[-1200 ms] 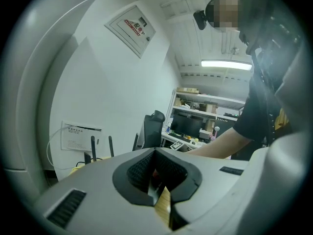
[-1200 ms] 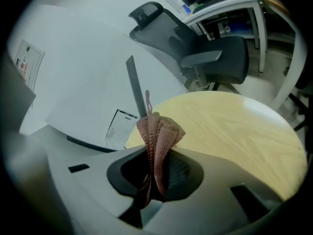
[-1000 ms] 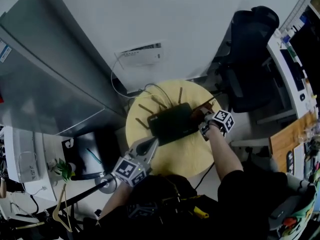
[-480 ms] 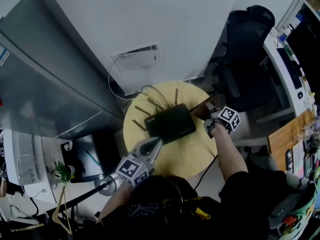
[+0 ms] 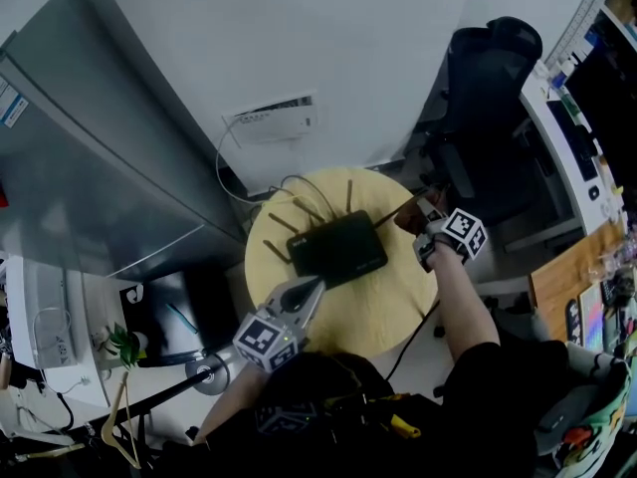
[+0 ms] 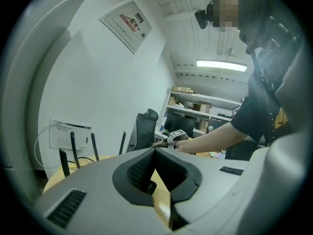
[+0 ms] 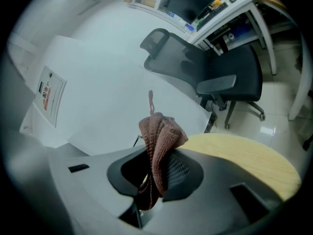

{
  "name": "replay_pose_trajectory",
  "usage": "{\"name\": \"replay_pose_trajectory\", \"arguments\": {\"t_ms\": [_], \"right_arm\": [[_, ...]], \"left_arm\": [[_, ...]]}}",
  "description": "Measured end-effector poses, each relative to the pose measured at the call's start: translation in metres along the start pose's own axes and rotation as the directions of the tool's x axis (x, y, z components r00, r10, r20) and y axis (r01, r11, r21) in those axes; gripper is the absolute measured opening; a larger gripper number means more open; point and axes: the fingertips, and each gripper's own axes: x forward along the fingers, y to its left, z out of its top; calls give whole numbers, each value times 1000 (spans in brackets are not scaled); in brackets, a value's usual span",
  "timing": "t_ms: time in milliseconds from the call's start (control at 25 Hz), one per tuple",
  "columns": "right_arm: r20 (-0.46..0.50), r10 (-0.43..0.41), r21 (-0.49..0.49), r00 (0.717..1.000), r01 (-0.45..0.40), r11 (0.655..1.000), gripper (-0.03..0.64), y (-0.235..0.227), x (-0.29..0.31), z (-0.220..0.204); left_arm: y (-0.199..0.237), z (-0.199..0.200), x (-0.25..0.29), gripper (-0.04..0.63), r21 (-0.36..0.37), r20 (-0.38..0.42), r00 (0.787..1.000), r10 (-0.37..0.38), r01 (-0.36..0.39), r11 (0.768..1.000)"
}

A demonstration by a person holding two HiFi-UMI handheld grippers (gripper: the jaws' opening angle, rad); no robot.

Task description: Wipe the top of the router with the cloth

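Note:
A black router [image 5: 338,249] with several upright antennas lies on the round yellow table [image 5: 368,312]. My right gripper [image 5: 425,224] hovers at the table's right rim, just past the router's right end, shut on a brown knitted cloth [image 5: 406,217]. In the right gripper view the cloth [image 7: 159,141] bunches up out of the closed jaws of the right gripper [image 7: 156,168]. My left gripper [image 5: 304,289] sits at the router's front left corner, pointing at it, shut and empty. The left gripper view shows the left gripper [image 6: 155,153] closed, with router antennas [image 6: 73,148] beyond.
A black office chair [image 5: 488,78] stands right behind the table, near my right gripper. A grey cabinet [image 5: 80,147] fills the left. A white wall box [image 5: 274,116] with cables is behind the table. A cluttered desk [image 5: 577,137] runs along the right.
My right gripper has slid right with the cloth, off the router's right end to the table's rim. The left gripper has barely moved.

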Motion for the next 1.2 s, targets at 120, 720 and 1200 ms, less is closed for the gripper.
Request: {"name": "replay_pose_trajectory", "arguments": {"t_ms": [120,720,1200], "right_arm": [[-4,18,-76,1000,-18,997,63,13,-5,8],[-106,-133,-449,985,72,891,63,55,22,-62],[-311,-54,-606,949,-154,780,63,26,28,-114]], "left_arm": [[-1,0,-1,-8,1,2,1000,-4,4,1000],[-7,-1,-3,-8,-5,14,1000,4,-3,1000],[26,-6,-28,-9,-36,27,991,130,-129,991]]}}
